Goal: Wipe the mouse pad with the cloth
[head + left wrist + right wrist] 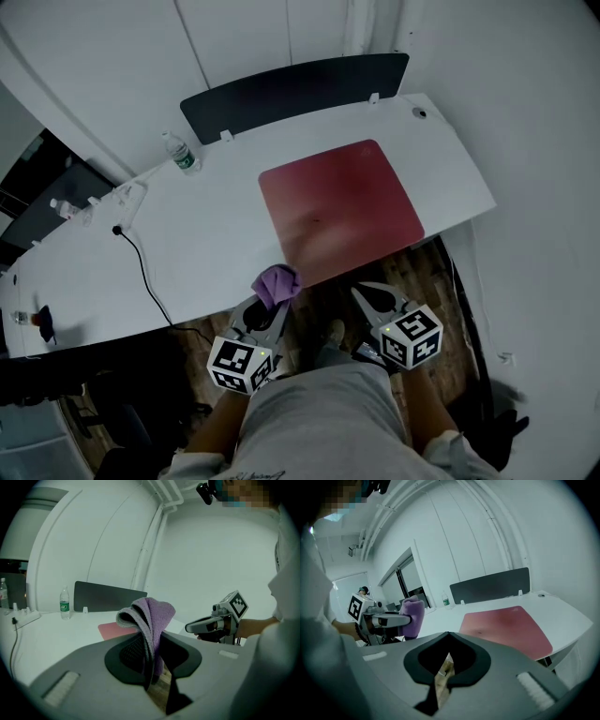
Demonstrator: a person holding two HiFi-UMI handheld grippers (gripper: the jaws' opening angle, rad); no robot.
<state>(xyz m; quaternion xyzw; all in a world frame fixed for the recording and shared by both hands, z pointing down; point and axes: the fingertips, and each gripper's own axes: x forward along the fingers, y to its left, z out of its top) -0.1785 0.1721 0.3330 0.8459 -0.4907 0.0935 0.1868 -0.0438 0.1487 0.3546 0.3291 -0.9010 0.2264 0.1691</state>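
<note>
Left claw (275, 300) clamps one purple cloth (277, 281); right claw (364, 292) together; one red mouse pad (340, 208).

Office: white desk (216, 234) with dark divider panel (291, 89).

mouse pad (342, 208): dark red, flat on white worktop (206, 234), at front edge | cloth (277, 281): purple, bunched, pinched in left hand-held gripper (274, 302), apart from pad
</note>
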